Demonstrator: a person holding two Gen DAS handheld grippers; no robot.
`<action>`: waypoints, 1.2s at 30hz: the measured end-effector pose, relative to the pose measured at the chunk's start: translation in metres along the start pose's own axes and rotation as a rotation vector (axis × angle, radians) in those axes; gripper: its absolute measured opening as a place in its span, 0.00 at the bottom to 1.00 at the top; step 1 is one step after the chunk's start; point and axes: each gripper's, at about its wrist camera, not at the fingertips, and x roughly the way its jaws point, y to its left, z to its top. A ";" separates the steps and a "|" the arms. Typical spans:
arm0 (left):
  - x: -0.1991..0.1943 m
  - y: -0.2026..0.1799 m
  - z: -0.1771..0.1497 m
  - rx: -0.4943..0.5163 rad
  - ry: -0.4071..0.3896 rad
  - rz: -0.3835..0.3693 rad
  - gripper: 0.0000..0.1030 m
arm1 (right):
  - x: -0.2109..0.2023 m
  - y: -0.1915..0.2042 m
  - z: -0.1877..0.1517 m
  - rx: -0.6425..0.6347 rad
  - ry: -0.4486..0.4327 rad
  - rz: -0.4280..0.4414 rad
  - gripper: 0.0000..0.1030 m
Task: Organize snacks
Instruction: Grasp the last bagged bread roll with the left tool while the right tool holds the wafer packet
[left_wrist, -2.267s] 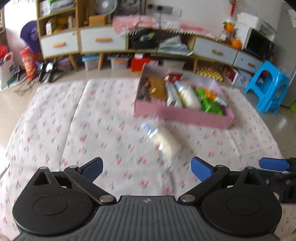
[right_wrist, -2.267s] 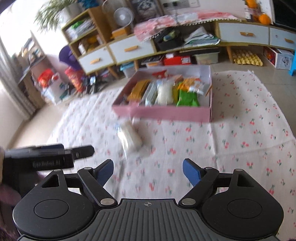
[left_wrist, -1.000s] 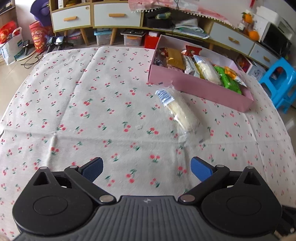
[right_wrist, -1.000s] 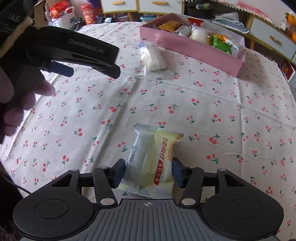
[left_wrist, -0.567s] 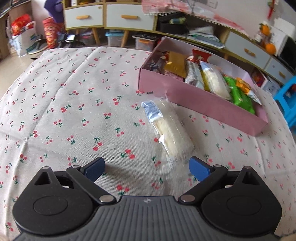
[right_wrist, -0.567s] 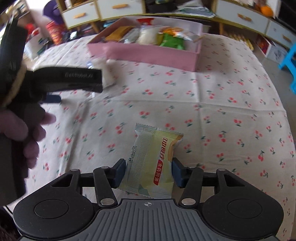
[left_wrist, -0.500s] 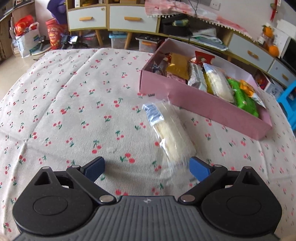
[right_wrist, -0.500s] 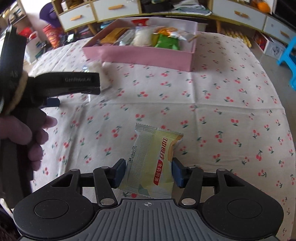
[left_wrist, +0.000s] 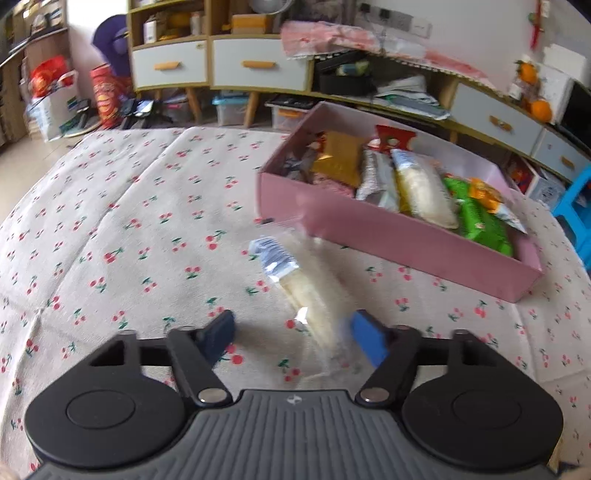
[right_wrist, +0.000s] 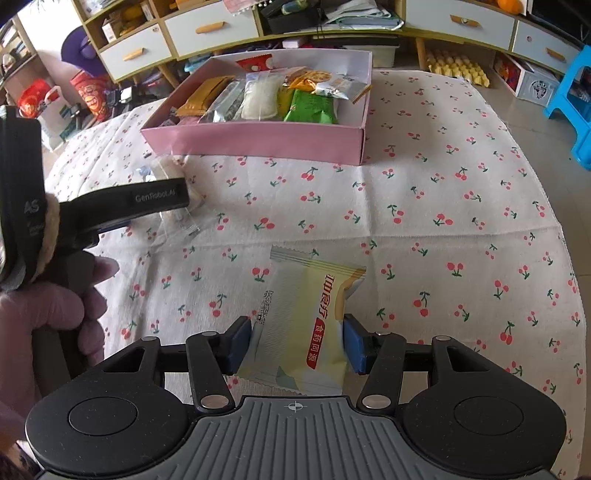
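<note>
Cherry-print cloth (left_wrist: 110, 229) covers the surface. From the left wrist, the left gripper (left_wrist: 295, 338) is closing around a clear pack (left_wrist: 306, 291) lying before the pink box (left_wrist: 399, 229); its pads aren't pressing yet. From the right wrist, the right gripper (right_wrist: 297, 345) clamps a yellow packet (right_wrist: 306, 325) above the cloth.

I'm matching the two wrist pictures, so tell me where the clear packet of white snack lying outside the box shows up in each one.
Left wrist: the clear packet runs from centre down between the closing jaws of the left gripper, on the cherry cloth.
Right wrist: the clear packet sits at upper left, partly hidden behind the left gripper's arm.
Shared landmark: the pink box, just beyond the packet in both views.
</note>
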 end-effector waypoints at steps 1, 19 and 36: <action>-0.001 -0.001 0.000 0.013 0.001 -0.012 0.49 | 0.000 0.000 0.000 0.002 -0.001 -0.002 0.51; -0.011 0.030 0.020 -0.094 0.110 -0.258 0.03 | -0.008 -0.025 0.022 0.130 -0.040 0.068 0.51; -0.041 0.026 0.030 -0.018 0.046 -0.339 0.00 | -0.010 -0.008 0.057 0.211 -0.095 0.143 0.51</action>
